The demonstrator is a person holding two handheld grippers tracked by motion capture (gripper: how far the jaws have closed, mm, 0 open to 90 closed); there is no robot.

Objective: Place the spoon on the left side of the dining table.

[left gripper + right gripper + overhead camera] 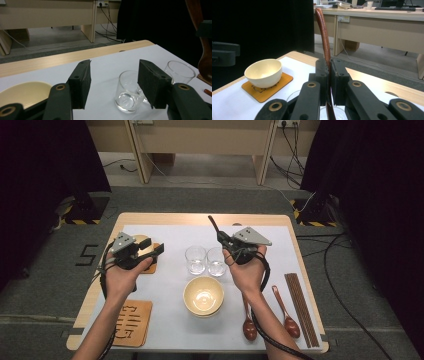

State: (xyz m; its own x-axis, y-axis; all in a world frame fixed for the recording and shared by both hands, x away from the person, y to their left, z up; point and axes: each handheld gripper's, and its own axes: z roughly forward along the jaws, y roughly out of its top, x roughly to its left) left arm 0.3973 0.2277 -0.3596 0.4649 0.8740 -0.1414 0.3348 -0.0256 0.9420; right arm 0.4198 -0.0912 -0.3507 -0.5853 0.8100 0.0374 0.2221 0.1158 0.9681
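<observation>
Right gripper (pixel 223 240): jaws pressed together on the handle of a dark brown wooden spoon (pixel 323 30), which stands nearly upright, the handle rising above the pads; held over the table's middle, just behind two clear glasses (pixel 195 259). Left gripper (pixel 151 253): jaws spread, nothing between the pads; in its own view one glass (pixel 128 91) sits beyond the gap. It hovers over a cream bowl (pixel 263 72) resting on a wooden coaster (pixel 267 87). A second cream bowl (pixel 203 296) sits near the front, bare on the white mat (pixel 170 320). A second coaster (pixel 132 323) at front left bears a dark cut-out character, too small to read. Front right: two more spoons (pixel 248 326), then chopsticks (pixel 301 307). A "5" (pixel 87 255) is marked on the floor at left.
</observation>
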